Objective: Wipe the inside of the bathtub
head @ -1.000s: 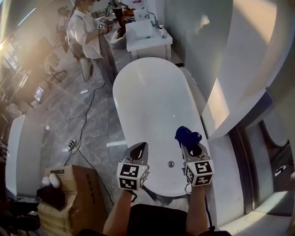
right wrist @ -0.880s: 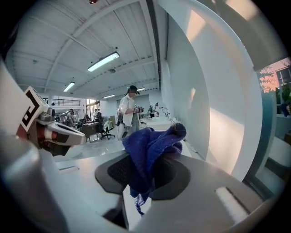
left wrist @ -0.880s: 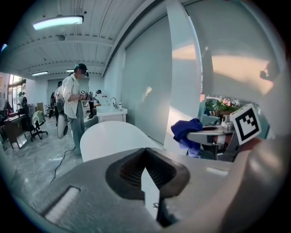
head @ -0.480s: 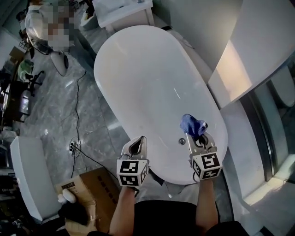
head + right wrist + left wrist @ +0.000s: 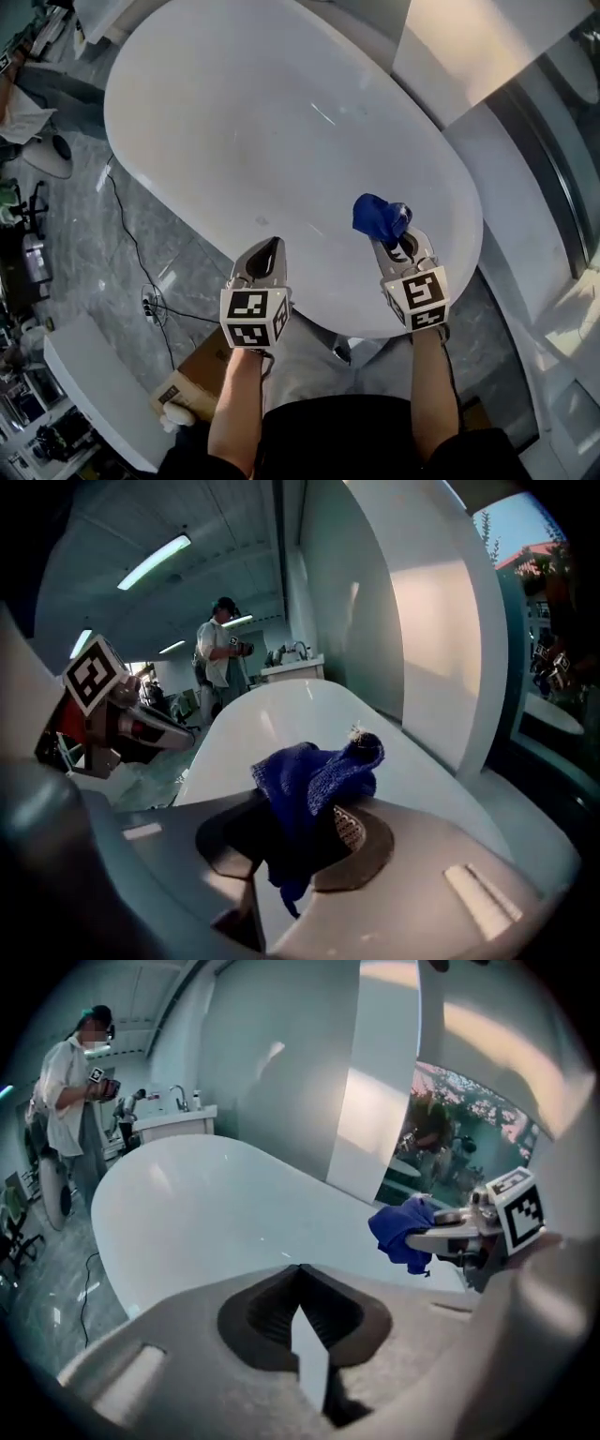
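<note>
The white bathtub (image 5: 262,112) fills the top of the head view, the right gripper (image 5: 394,236) at its lower right pinches a blue cloth (image 5: 377,216) over it, and the left gripper (image 5: 266,249) at lower middle is squeezed closed with nothing in it.

- bathtub (image 5: 281,112): 1, white oval, that's the only tub afaict
- blue cloth (image 5: 378,217): 1
- grippers: 2 total, so left gripper (image 5: 263,255) + right gripper (image 5: 392,239)
- marker cubes: 2, one per gripper, left cube (image 5: 253,319) & right cube (image 5: 417,298)
- forearms in the head view: 2, left forearm (image 5: 234,403) and right forearm (image 5: 429,384)
- other ppl: 1 person (image 5: 70,1082) standing in the bg
- washbasin unit (image 5: 173,1121): 1, next to that person
- cardboard box (image 5: 192,389): 1, on the floor
- power strip (image 5: 148,304): 1
- black cable (image 5: 131,234): 1 that I can count
</note>
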`<move>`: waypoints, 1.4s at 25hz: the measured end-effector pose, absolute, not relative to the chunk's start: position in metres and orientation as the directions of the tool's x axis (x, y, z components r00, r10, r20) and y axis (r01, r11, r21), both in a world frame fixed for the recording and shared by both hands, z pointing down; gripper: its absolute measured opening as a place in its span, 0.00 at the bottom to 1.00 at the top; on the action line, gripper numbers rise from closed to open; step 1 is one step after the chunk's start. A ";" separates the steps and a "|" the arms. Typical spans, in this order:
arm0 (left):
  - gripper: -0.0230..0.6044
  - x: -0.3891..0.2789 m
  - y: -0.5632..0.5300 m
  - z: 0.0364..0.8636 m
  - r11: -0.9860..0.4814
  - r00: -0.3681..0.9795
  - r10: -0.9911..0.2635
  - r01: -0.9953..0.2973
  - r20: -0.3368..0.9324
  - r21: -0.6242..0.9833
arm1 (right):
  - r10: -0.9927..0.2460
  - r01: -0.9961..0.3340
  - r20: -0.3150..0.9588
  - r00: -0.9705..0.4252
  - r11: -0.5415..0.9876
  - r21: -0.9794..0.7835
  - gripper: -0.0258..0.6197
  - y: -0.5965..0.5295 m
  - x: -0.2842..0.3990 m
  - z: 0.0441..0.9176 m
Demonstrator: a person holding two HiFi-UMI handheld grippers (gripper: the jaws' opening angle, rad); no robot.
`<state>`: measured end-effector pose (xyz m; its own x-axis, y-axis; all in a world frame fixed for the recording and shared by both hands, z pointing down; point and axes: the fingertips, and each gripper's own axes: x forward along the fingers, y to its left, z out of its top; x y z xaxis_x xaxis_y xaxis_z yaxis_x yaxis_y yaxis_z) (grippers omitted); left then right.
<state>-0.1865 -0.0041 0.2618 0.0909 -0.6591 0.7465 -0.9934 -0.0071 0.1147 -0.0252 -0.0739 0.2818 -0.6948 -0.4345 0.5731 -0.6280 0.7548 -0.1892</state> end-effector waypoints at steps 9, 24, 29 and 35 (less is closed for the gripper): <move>0.04 -0.179 -0.038 0.361 -0.176 0.208 -0.561 -0.976 0.801 0.130 | -0.351 -0.592 0.674 -0.650 0.789 -0.161 0.19 -0.088 -0.034 0.388; 0.04 -0.163 -0.056 0.528 -0.213 0.390 -0.421 -0.920 0.819 0.329 | -0.085 -0.524 0.780 -0.620 0.785 -0.331 0.19 -0.033 -0.057 0.576; 0.04 -0.160 -0.052 0.566 -0.279 0.399 -0.341 -0.908 0.851 0.314 | -0.006 -0.504 0.793 -0.610 0.775 -0.382 0.19 -0.020 -0.059 0.628; 0.04 -0.146 -0.041 0.592 -0.337 0.428 -0.264 -0.881 0.864 0.333 | 0.104 -0.494 0.815 -0.570 0.749 -0.441 0.19 0.010 -0.054 0.684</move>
<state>-0.1463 -0.0415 0.5921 0.4280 -0.2640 0.8644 -0.8806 -0.3371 0.3330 -0.0545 0.0099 0.6837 -0.5696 0.1037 0.8153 -0.4943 0.7494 -0.4406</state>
